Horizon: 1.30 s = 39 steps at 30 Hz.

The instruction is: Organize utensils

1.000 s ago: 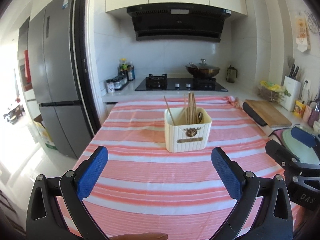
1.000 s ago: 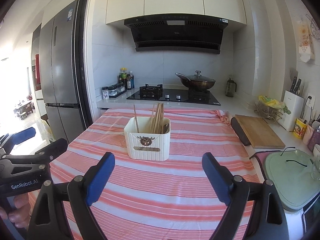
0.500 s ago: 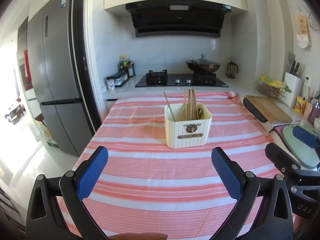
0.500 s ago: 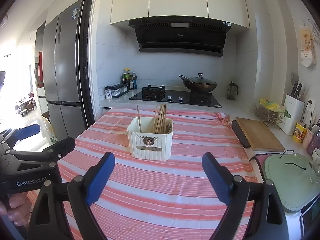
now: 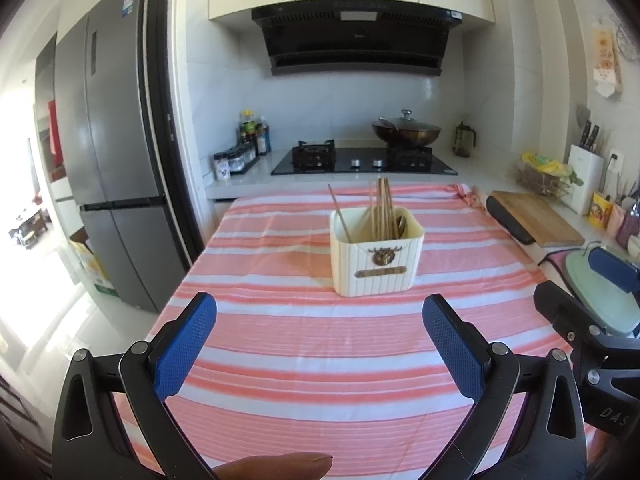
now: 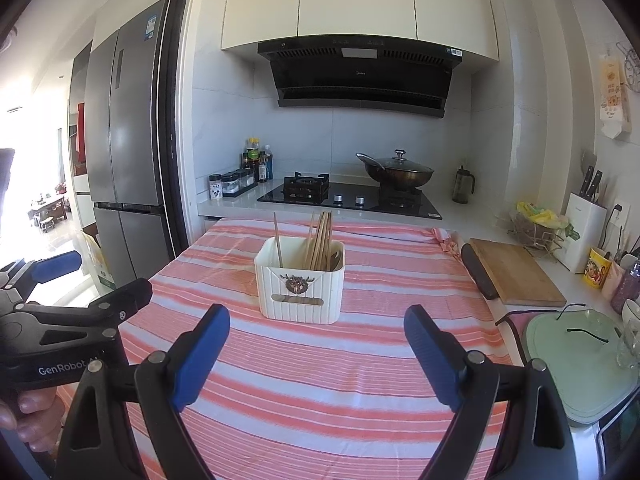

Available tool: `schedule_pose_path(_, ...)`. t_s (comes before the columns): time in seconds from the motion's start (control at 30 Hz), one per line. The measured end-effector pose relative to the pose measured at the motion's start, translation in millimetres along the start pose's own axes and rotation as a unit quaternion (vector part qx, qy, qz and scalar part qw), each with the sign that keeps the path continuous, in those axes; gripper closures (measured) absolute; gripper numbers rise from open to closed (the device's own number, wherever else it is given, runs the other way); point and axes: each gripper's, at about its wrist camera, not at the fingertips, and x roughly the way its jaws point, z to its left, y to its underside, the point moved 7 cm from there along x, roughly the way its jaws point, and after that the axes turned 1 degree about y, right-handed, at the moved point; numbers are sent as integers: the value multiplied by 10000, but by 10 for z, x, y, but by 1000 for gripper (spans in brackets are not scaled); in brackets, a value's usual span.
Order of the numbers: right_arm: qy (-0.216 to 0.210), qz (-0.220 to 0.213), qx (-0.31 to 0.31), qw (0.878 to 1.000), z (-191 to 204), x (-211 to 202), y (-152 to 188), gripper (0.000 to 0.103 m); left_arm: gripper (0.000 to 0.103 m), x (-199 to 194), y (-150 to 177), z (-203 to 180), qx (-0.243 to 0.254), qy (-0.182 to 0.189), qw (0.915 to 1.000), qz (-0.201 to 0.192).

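Observation:
A cream ribbed utensil holder (image 5: 376, 258) (image 6: 301, 284) with a deer emblem stands on the pink striped tablecloth (image 5: 320, 344) (image 6: 320, 380). Several wooden chopsticks (image 5: 382, 208) (image 6: 320, 240) and a dark spoon stand upright in it. My left gripper (image 5: 320, 316) is open and empty, short of the holder. My right gripper (image 6: 317, 330) is also open and empty, just in front of the holder. Each view shows the other gripper at its edge, held apart.
A wooden cutting board (image 6: 516, 272) and a pale green lid (image 6: 580, 356) lie at the right of the table. Behind are a gas hob (image 6: 352, 198) with a wok (image 6: 400, 172), spice bottles (image 6: 236, 182), a knife block (image 6: 584, 224) and a fridge (image 6: 128, 128) on the left.
Both views have shifted slightly, and the holder sits a little lower in the right wrist view. Both grippers stay open and empty.

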Motion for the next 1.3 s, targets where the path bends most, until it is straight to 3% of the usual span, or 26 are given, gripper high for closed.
schedule_pose_path(1.3, 25, -56, -113, 9999, 67, -78, -4, 12, 0, -52, -10, -31, 2, 69, 10000, 12)
